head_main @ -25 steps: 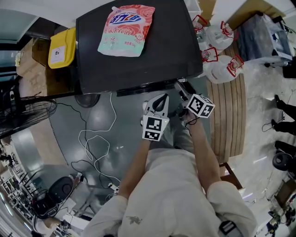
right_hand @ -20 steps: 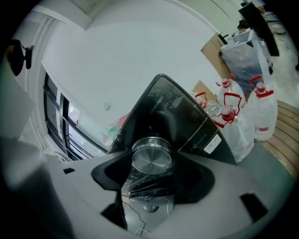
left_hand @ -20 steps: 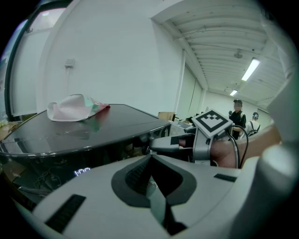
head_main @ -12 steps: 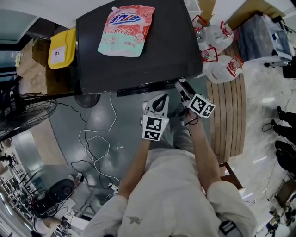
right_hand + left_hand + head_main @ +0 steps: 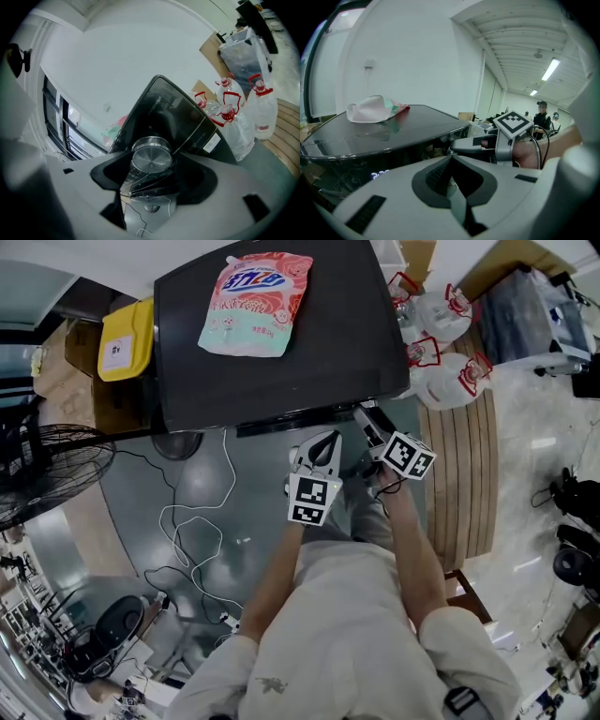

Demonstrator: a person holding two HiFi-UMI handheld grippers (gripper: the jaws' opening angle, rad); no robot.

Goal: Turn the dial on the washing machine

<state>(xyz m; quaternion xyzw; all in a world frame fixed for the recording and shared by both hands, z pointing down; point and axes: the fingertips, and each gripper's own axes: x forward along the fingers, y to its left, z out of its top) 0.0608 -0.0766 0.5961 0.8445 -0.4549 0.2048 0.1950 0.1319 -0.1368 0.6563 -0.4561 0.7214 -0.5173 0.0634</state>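
Observation:
The black-topped washing machine (image 5: 272, 371) stands in front of me, with a pink detergent bag (image 5: 255, 301) lying on it. Its round metal dial (image 5: 151, 158) sits on the front panel, between the jaws of my right gripper (image 5: 151, 165). The pads lie against the dial's rim on both sides while the jaws are opening. In the head view the right gripper (image 5: 367, 423) reaches under the machine's front edge at the right. My left gripper (image 5: 323, 442) hovers just left of it, shut and holding nothing (image 5: 452, 157).
A yellow bin (image 5: 127, 337) stands left of the machine, and a floor fan (image 5: 47, 474) further left. White cables (image 5: 197, 531) trail over the grey floor. Plastic jugs with red handles (image 5: 450, 371) stand at the right, by a wooden platform (image 5: 459, 474).

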